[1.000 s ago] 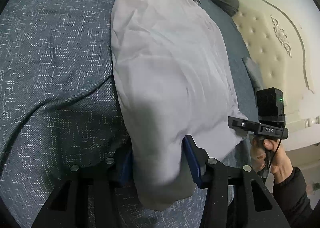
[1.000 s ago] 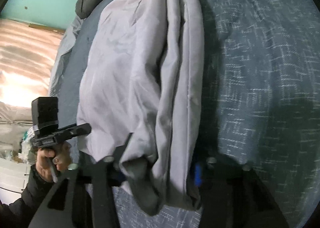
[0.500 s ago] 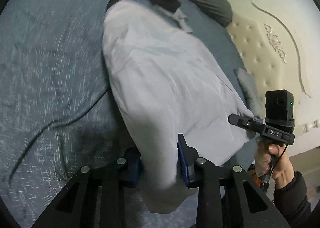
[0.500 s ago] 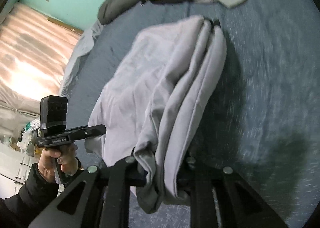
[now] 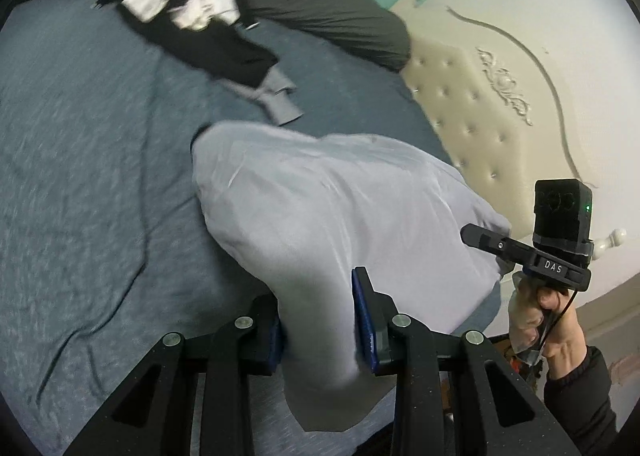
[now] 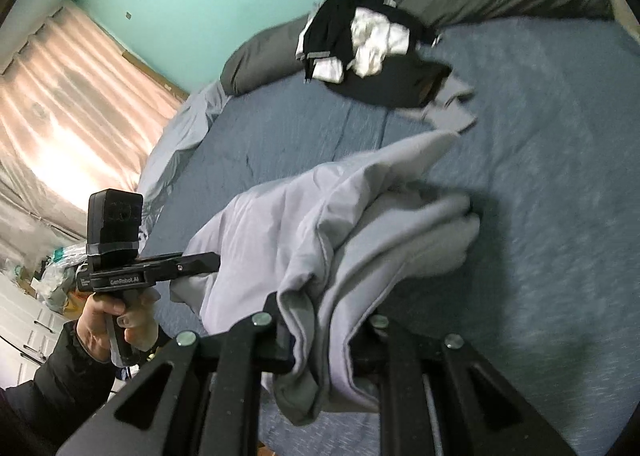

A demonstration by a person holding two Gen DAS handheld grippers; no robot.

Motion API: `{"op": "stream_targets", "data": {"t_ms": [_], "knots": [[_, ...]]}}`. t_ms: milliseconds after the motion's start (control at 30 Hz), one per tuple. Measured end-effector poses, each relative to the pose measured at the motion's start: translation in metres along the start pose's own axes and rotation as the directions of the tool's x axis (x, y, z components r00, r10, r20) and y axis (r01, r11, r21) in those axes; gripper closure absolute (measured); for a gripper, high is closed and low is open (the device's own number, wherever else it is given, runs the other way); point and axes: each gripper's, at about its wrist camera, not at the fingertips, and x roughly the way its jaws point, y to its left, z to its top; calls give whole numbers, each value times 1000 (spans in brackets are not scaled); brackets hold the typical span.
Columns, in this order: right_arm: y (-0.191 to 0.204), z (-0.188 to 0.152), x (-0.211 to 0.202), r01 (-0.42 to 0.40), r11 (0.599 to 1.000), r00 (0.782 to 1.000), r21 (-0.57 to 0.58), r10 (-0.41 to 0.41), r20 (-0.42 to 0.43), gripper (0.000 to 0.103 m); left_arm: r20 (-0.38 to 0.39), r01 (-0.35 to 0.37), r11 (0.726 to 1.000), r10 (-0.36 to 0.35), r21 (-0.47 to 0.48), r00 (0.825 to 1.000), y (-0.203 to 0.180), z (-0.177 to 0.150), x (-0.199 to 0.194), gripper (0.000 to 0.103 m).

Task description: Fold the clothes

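A light grey garment [image 5: 332,207] hangs folded over above the blue bedspread [image 5: 88,175], held at its near edge by both grippers. My left gripper [image 5: 320,320] is shut on one corner, the cloth bunched between its blue pads. My right gripper [image 6: 324,340] is shut on the other corner, where several layers of the grey garment [image 6: 340,223] gather. The far end of the garment rests on the bed. In the left wrist view the right gripper [image 5: 560,252] shows at the right; in the right wrist view the left gripper [image 6: 132,268] shows at the left.
A pile of black and white clothes [image 5: 192,11] lies at the far side of the bed, with a grey sleeve [image 5: 280,99] trailing from it. A dark grey pillow [image 5: 340,23] lies behind. A cream tufted headboard [image 5: 480,115] stands to the right. Pink curtains [image 6: 72,103] hang left.
Both grippers have lifted and pulled the garment's near edge up and back. The garment now looks shorter, and the clothes pile beyond it has come into view.
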Motion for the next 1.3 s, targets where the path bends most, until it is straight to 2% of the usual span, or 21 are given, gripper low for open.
{"op": "stream_targets", "data": {"t_ms": [433,867,1100,1300], "knots": [[-56,47,-122,102,995,987,-18,-99,124,89,10,69,990,-70,120,997,-131,76,60,70],[-123,81,-240,188,982,957,-36,-175,232,89,12,112,965,-118,235,993,-260,139,128,70],[-162,97,-279,225,974,943,-28,-211,256,89,10,132,955,-140,264,990,-317,165,169,70],[-202,106,-306,223,975,931,-14,-208,301,89,15,143,952,-153,269,988,-354,187,209,70]]}}
